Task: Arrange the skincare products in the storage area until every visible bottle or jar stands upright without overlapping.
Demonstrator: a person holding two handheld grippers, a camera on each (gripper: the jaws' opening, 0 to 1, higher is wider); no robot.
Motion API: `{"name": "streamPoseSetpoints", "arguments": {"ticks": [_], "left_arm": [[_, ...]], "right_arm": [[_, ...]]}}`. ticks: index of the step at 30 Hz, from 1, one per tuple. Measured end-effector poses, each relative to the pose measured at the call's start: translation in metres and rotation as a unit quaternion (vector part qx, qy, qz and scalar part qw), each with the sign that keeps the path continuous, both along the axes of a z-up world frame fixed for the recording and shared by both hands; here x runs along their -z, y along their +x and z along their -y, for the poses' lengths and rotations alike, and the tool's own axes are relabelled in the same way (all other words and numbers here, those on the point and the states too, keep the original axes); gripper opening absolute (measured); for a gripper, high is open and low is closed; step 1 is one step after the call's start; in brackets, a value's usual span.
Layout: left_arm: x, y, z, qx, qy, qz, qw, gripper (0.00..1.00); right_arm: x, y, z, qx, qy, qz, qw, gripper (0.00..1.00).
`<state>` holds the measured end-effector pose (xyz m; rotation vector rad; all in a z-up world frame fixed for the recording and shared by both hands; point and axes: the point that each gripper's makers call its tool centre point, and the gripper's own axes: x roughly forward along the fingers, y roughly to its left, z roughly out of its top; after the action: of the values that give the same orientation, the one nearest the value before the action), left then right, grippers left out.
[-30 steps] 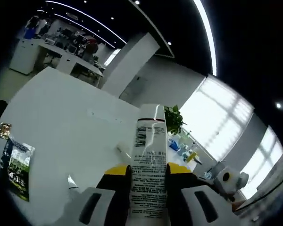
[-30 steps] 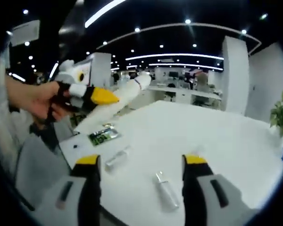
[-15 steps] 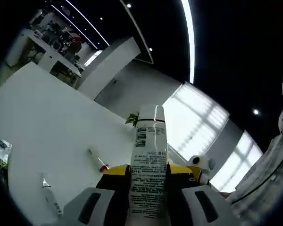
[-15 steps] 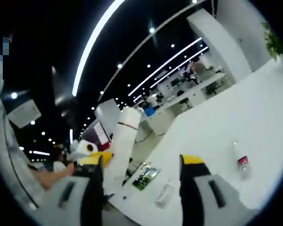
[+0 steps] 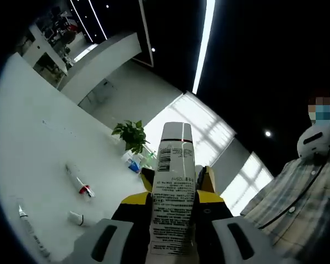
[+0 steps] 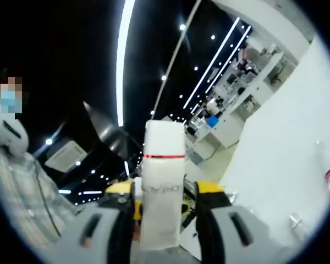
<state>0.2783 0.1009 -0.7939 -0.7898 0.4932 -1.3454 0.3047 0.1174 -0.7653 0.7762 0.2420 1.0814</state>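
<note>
The white tube sat clamped in the left gripper — label facing the camera. The right gripper pinched it too — both held it above the white table.

Potted green plant at the white table's far edge, before bright windows.

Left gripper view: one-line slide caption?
Left gripper holds a white tube aloft above the white table, where smaller tubes lie flat.

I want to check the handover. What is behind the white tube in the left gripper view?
Directly behind the white tube, the right gripper shows yellow tips on both sides. Farther back stand a potted plant and windows. The tube covers the middle of that gripper.
</note>
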Motion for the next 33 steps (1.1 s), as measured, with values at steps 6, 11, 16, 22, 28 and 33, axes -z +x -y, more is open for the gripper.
{"name": "streamPoseSetpoints", "arguments": {"ticks": [6,11,16,22,28,33], "left_arm": [[0.001,-0.011,0.008,0.033,-0.005,-0.005,0.9994,0.29],[0.004,-0.017,0.010,0.055,0.000,0.002,0.9985,0.31],[0.009,-0.015,0.012,0.041,0.020,0.015,0.9988,0.33],[0.030,-0.013,-0.001,0.033,0.099,0.044,0.9936,0.36],[0.027,-0.009,-0.016,0.012,0.133,0.077,0.9881,0.37],[0.031,0.000,-0.024,0.009,0.185,0.108,0.9768,0.43]], "right_arm": [[0.005,-0.010,-0.002,-0.035,-0.004,-0.033,0.9988,0.32],[0.002,-0.016,-0.003,-0.037,-0.029,-0.007,0.9989,0.30],[0.011,-0.009,0.000,-0.025,-0.054,-0.006,0.9982,0.28],[0.021,-0.001,0.011,-0.018,-0.079,-0.028,0.9963,0.29],[0.033,0.001,0.012,-0.023,-0.133,-0.008,0.9908,0.29],[0.047,-0.003,0.006,-0.048,-0.189,0.011,0.9808,0.29]]}}
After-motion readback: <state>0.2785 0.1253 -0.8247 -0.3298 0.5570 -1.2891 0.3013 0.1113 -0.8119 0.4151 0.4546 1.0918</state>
